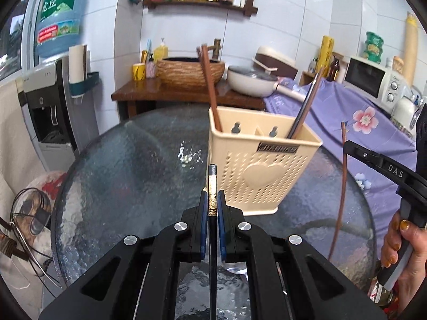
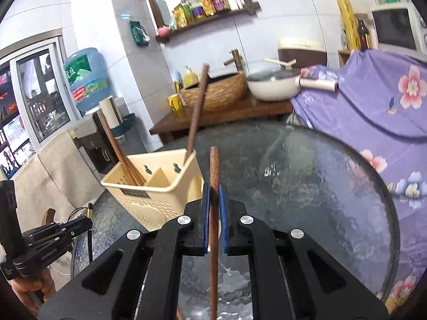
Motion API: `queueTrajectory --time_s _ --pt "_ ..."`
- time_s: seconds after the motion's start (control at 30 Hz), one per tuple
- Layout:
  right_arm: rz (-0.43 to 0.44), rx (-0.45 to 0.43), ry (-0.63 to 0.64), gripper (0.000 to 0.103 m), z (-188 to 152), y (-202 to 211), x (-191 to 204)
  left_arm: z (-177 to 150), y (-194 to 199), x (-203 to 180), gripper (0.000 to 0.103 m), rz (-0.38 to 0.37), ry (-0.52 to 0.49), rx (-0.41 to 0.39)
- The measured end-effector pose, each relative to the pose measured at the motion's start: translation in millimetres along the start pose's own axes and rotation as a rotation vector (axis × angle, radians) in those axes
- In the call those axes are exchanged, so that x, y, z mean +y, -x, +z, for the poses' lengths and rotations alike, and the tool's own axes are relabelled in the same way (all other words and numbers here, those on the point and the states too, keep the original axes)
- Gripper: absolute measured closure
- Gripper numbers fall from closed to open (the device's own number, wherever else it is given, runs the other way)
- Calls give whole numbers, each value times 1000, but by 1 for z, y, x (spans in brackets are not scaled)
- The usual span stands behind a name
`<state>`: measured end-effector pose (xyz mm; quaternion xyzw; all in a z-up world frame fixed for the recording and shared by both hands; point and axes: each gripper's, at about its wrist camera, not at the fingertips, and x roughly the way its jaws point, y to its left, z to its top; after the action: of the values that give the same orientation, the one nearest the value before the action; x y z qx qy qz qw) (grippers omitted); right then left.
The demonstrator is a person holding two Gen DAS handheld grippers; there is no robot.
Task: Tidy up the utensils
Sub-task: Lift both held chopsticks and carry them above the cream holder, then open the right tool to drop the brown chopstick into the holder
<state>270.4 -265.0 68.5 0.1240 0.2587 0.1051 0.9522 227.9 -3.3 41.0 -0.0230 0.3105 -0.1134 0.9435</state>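
A cream perforated utensil basket (image 1: 263, 165) stands on the round glass table (image 1: 133, 160), with brown chopsticks (image 1: 210, 85) in its left compartment and dark ones (image 1: 307, 104) in its right. My left gripper (image 1: 213, 194) is shut on a black chopstick with a gold band (image 1: 212, 186), held upright just left of the basket. My right gripper (image 2: 214, 189) is shut on a brown wooden chopstick (image 2: 214, 176), held upright to the right of the basket (image 2: 157, 194). That chopstick (image 1: 343, 186) and the right gripper also show at the right edge of the left wrist view.
Behind the table stands a wooden counter with a woven basin (image 1: 189, 70) and a white pan (image 1: 253, 80). A purple floral cloth (image 1: 360, 112) covers the right side, under a microwave (image 1: 373, 80). A water dispenser (image 1: 50, 101) stands at the left.
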Motion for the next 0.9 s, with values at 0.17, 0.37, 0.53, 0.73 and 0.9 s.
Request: queueTrajectory --time_s 0.17,0.37,0.53,0.73,0.9 --pt "20 -32 30 95 8 18 10 6 19 -5 96 -13 -12 -46" --pt "47 -83 60 95 17 42 21 12 38 -11 96 -32 -23 -88" --pt "66 -116 96 101 25 59 34 18 50 -14 96 -38 -30 -119" --pt "63 -118 137 102 35 62 45 28 56 -18 96 -37 -43 -142" --pt "47 -52 95 102 29 40 33 27 56 -19 96 -21 -55 -155"
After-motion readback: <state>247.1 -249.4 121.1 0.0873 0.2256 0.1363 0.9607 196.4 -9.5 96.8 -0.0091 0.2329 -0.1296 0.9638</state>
